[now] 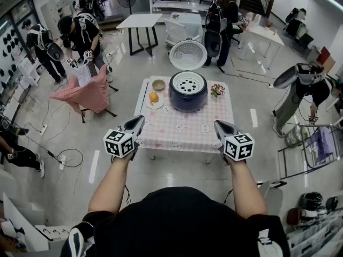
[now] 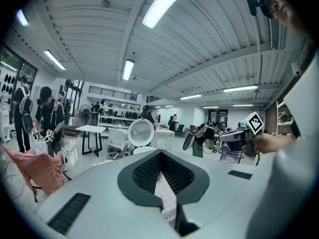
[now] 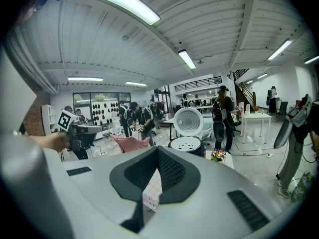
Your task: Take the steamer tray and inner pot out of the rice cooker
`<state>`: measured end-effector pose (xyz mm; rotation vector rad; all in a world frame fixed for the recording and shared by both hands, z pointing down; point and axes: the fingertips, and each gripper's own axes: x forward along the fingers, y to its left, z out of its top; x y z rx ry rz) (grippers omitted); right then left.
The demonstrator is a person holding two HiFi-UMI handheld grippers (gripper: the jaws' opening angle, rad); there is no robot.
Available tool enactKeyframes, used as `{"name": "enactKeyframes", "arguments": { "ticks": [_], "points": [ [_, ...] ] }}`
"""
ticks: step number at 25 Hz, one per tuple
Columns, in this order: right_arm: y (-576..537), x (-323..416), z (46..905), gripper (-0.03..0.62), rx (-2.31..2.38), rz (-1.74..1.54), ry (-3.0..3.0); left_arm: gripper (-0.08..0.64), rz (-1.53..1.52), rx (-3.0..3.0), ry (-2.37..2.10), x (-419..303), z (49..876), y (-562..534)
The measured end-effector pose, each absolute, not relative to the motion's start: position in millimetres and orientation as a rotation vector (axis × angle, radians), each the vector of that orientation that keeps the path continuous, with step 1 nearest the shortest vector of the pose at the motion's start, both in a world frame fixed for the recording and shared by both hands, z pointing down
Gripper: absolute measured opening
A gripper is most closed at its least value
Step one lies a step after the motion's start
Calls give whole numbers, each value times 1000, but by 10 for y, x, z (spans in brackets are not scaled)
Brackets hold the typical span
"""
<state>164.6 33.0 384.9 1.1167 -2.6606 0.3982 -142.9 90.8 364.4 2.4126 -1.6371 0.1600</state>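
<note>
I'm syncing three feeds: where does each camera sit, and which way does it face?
Head view: on the person's head, looking steeply down at the table and open rice cooker; forearms, left gripper, right gripper show.
Left gripper view: on the left gripper, looking along its shut jaws toward the rice cooker; right gripper at right.
Right gripper view: on the right gripper, likewise facing the rice cooker; left gripper at left.
Shared: all show the raised lid.

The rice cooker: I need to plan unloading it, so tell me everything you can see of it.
The rice cooker is a round, dark blue, glossy body standing upright at the far middle of the table, on its pink checked cloth. Its lid is swung up and open, showing a white ribbed inside. A white perforated steamer tray sits in its mouth.
</note>
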Motion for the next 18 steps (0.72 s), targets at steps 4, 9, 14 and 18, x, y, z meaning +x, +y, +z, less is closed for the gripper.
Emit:
{"name": "enactKeyframes", "arguments": {
  "ticks": [4, 9, 14, 18],
  "points": [
    [306, 1770, 3833, 5, 1122, 393, -2665, 20, 143, 2412, -1637, -1294, 3619, 895],
    [287, 1941, 3794, 6, 1134, 387, -2672, 20, 140, 2412, -1636, -1081, 3567, 877],
    [277, 2106, 3786, 8, 1150, 402, -2696, 21, 133, 2407, -1638, -929, 3564, 891],
    [261, 2227, 3791, 8, 1152, 378, -2691, 29, 121, 2397, -1657, -817, 3532, 893]
  ]
}}
